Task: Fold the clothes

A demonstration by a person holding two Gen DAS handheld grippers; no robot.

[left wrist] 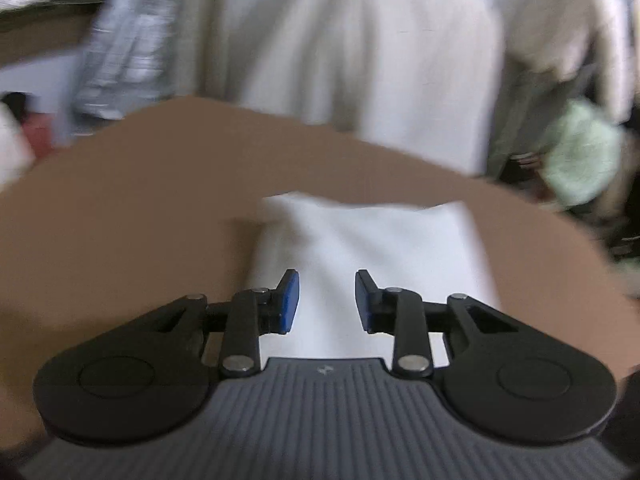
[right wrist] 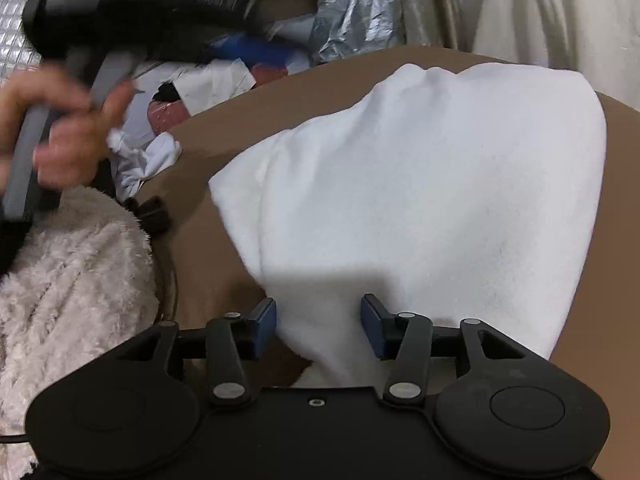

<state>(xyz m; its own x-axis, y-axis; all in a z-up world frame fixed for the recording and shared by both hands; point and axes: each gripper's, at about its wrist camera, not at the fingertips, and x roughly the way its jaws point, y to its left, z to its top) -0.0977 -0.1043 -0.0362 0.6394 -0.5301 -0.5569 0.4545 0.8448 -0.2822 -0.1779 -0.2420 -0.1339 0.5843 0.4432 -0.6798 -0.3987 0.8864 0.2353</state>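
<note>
Ahead of my hand-held gripper, the flat brown surface (right wrist: 248,96) ends at hanging cream curtains (left wrist: 360,60); crinkled silver foil sheeting (right wrist: 352,4) sits far left.

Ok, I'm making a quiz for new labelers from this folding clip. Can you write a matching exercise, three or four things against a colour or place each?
Things:
1. towel
2. table
3. fluffy blanket
4. left gripper

Descriptions:
A. brown
B. open, above the white cloth
C. white, lying folded on the table
D. cream, at the table's left edge

Pairs: 1-C, 2-A, 3-D, 4-B
</note>
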